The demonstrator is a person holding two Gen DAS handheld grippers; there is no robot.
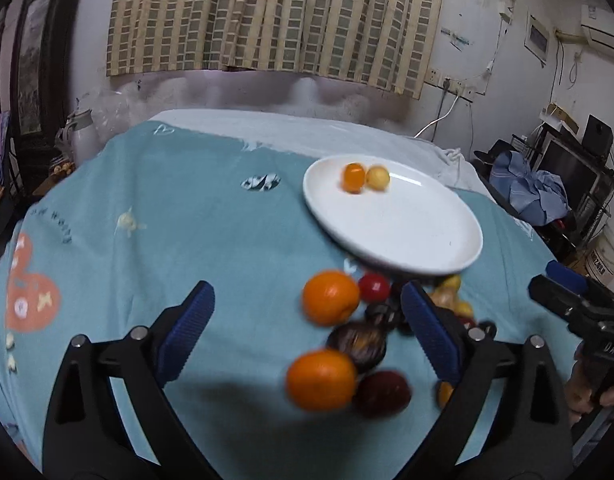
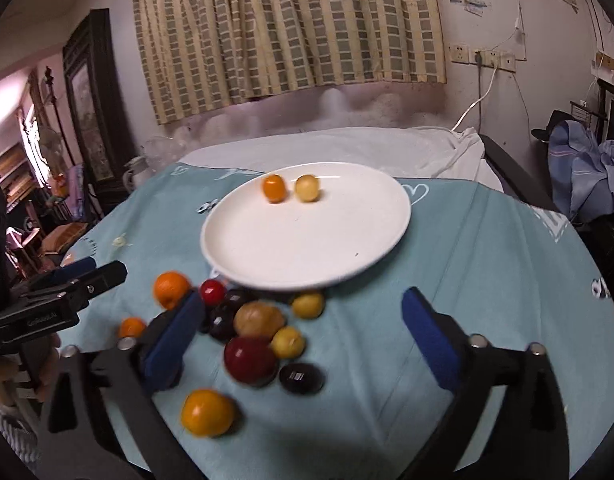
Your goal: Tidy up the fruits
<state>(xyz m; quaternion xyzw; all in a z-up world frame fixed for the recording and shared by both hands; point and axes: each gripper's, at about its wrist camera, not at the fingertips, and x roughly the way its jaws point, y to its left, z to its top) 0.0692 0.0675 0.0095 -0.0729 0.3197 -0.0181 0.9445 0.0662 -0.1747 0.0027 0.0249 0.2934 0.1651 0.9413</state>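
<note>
Both the left gripper and right gripper gape empty above the loose fruit pile beside the plate, which holds 2 fruits. Round fruit, seemingly crowded, may roll off if nudged.

Lived-in home room, not a lab. Checked curtain on the far wall ahead of the gripper, cartoon-print teal cloth over the tabletop, wall sockets, framed picture, clothes heap, cluttered shelves at left.
</note>
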